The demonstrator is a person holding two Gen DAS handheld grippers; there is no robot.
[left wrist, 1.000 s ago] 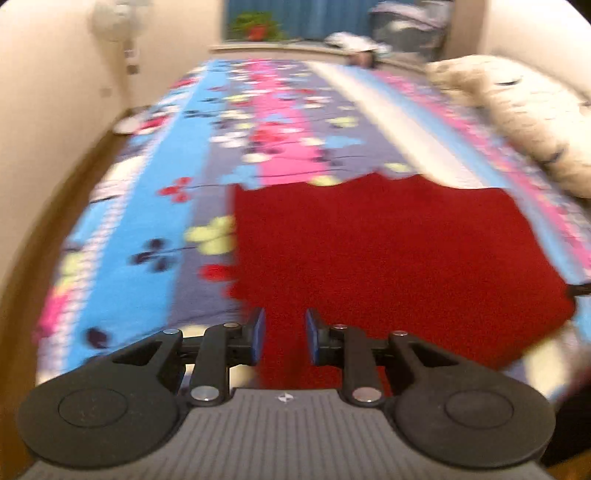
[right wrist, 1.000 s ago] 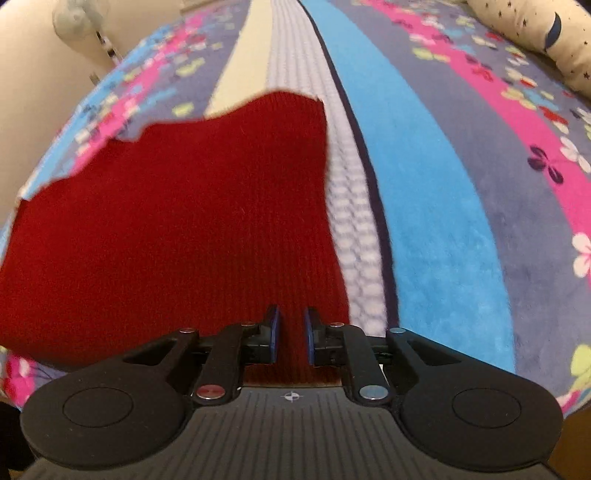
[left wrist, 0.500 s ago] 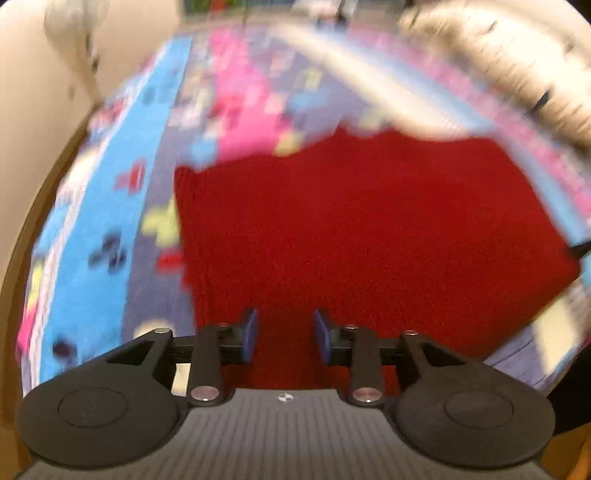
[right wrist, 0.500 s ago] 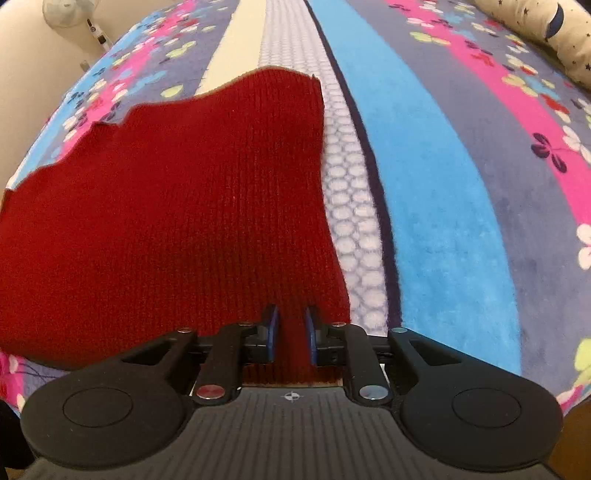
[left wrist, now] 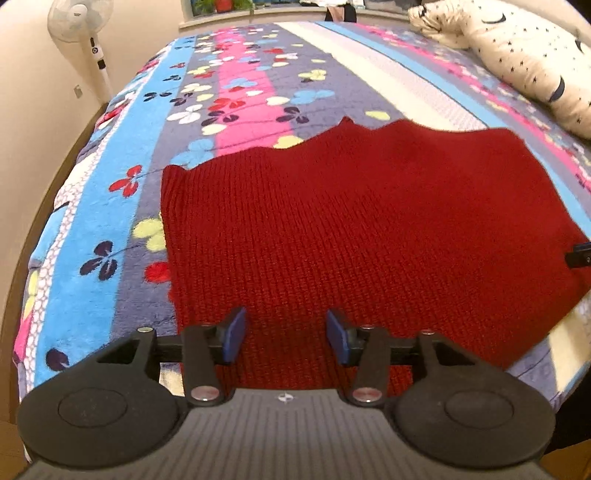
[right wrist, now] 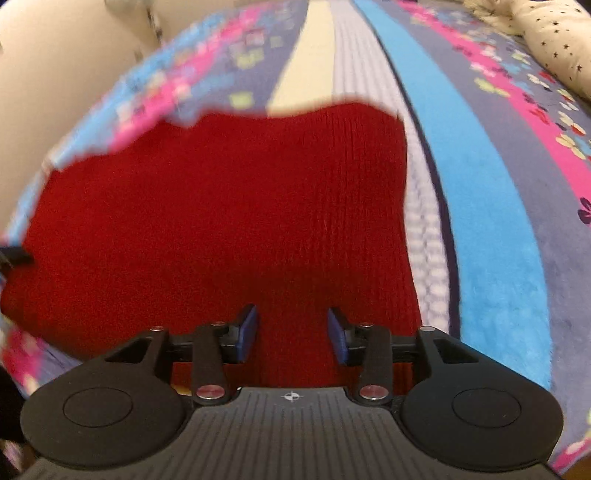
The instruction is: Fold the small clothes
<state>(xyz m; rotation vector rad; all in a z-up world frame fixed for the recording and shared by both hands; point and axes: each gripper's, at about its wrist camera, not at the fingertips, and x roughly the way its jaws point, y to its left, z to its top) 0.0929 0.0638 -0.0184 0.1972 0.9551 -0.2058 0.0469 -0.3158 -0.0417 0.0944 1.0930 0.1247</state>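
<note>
Right gripper (right wrist: 291,334) jaws spread apart over near edge of red knit garment (right wrist: 229,214), which lies flat on striped floral blanket (right wrist: 491,206); star-print pillow (right wrist: 557,44) far right; left side of frame blurred.

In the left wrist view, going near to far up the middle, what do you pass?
Left gripper, open → red knit garment → flowered bedspread → windowsill plants.

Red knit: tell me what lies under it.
The red knit lies spread on the striped floral blanket, which shows on all visible sides of it. The part of the blanket beneath is covered, so anything between the two cannot be seen.
</note>
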